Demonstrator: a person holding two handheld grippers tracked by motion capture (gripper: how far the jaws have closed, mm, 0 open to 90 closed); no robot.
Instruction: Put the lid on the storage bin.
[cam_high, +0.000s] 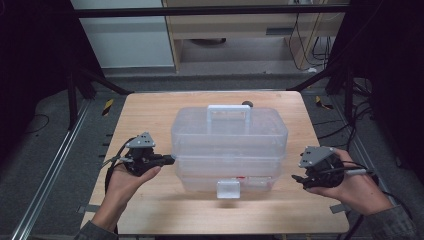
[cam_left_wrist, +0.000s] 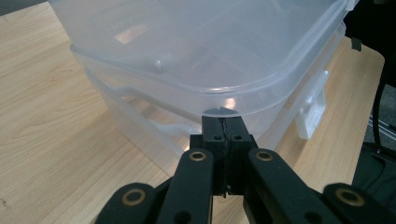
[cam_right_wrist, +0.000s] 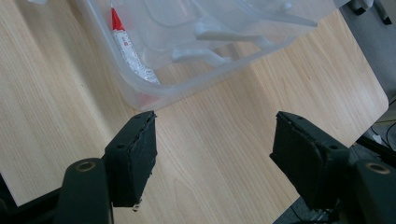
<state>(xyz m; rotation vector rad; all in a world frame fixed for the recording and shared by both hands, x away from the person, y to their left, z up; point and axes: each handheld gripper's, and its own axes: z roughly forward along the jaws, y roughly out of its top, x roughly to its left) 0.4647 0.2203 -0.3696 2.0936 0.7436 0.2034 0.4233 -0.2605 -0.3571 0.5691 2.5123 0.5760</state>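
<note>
Clear plastic storage box (cam_high: 229, 145) sits mid-table, upright, long side toward me. I read it as stacked tiers: lidded upper tier, lower tray beneath. White carry handle (cam_high: 229, 113) stands up on lid. White latch (cam_high: 228, 189) at front centre, hanging at base. Walls translucent, slightly frosted. Through lower wall I see tube with red cap (cam_right_wrist: 127, 45) lying inside along box floor, silvery crimped end nearest corner. Pale moulded parts also inside; cannot tell what.
</note>
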